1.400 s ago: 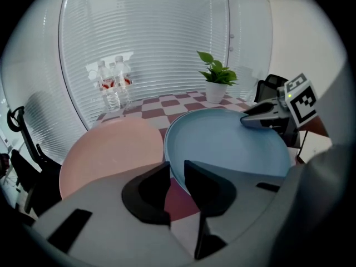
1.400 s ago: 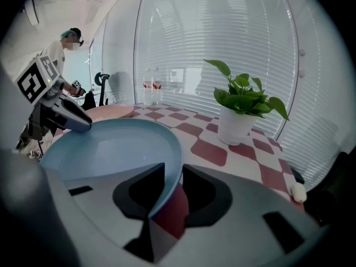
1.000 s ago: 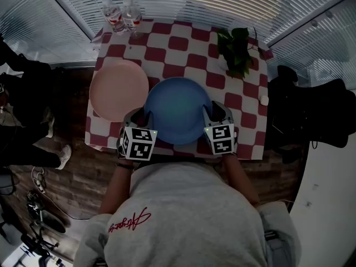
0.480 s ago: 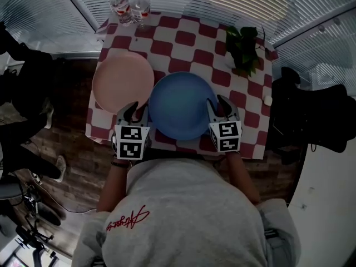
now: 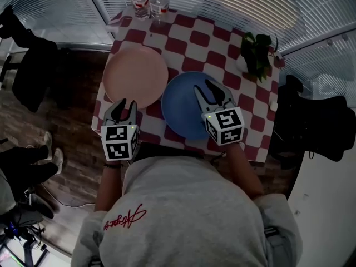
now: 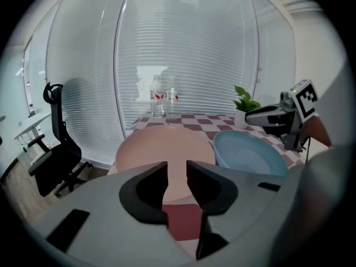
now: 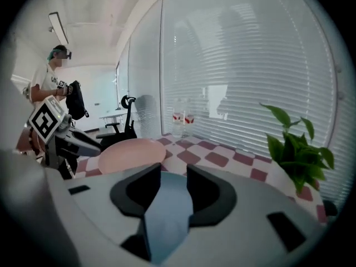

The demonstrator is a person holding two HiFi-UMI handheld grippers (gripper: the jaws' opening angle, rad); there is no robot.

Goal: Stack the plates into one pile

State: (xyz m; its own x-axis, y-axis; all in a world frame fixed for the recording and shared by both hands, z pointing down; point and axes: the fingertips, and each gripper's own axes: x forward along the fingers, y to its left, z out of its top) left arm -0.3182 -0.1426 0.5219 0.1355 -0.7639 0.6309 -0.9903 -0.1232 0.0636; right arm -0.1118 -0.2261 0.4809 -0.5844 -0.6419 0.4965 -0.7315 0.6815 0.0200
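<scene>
Since a second ago, your left gripper point(image 5: 125, 103) has swung off the blue plate point(image 5: 181, 110) and now sits to its left, at the near rim of the pink plate point(image 5: 135, 74). Your right gripper point(image 5: 202, 85) has come in from the blue plate's near right edge and hangs over its middle. The right jaws have just been opening. They stand spread, with only the blue plate's surface showing below the gap and nothing pinched.

Your left jaws are also apart, with a narrower gap. The pink plate lies just beyond their tips and they grip nothing.

Both plates lie flat on the checked table point(image 5: 194, 38), the pink one just left of the blue plate, not yet piled. Beyond the blue plate to the right, a white pot point(image 5: 243, 65) holds a leafy plant point(image 5: 257, 49). Two bottles point(image 5: 150, 1) stand far beyond it to the left.
</scene>
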